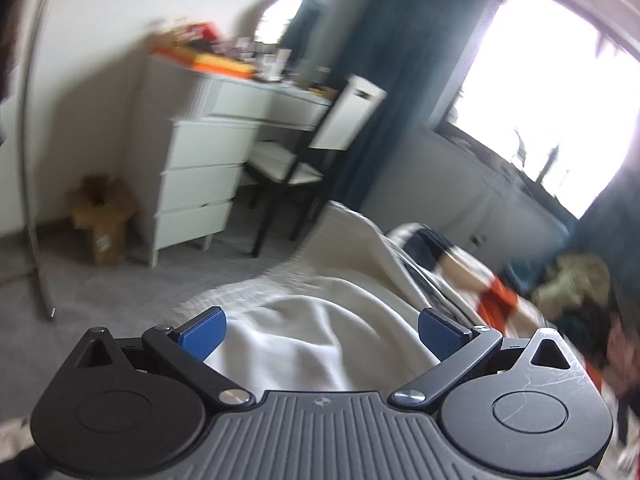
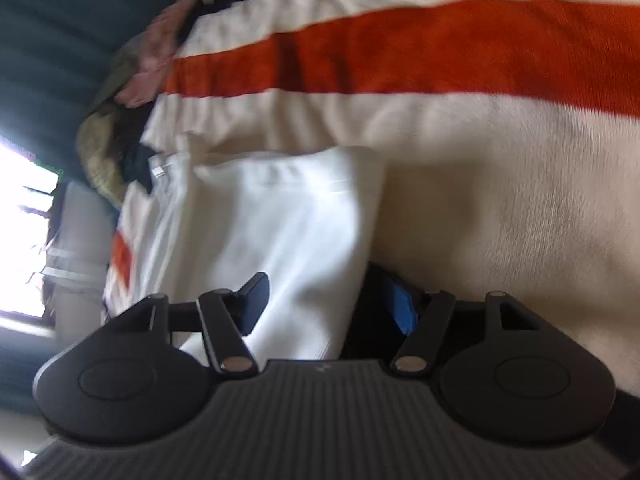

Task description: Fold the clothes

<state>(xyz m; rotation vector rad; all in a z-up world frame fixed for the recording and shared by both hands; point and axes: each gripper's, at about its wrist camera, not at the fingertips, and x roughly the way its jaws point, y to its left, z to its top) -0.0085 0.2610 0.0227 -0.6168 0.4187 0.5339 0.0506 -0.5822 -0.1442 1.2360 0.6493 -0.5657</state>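
Note:
A white garment (image 2: 276, 232) lies folded on a cream blanket with orange and dark stripes (image 2: 460, 52). My right gripper (image 2: 328, 308) is open, and the garment's near end lies between its fingers; the right blue pad (image 2: 402, 312) is partly hidden behind the cloth. In the left wrist view my left gripper (image 1: 320, 332) is open and empty above rumpled cream fabric (image 1: 312, 336) at the bed's edge, with both blue pads (image 1: 202, 334) wide apart.
A pile of mixed clothes (image 2: 132, 80) lies at the blanket's far left, also seen in the left wrist view (image 1: 572, 292). Beyond the bed stand a white chest of drawers (image 1: 200, 184), a chair (image 1: 296, 160), a cardboard box (image 1: 102, 220), dark curtains (image 1: 380, 80) and a bright window (image 1: 552, 80).

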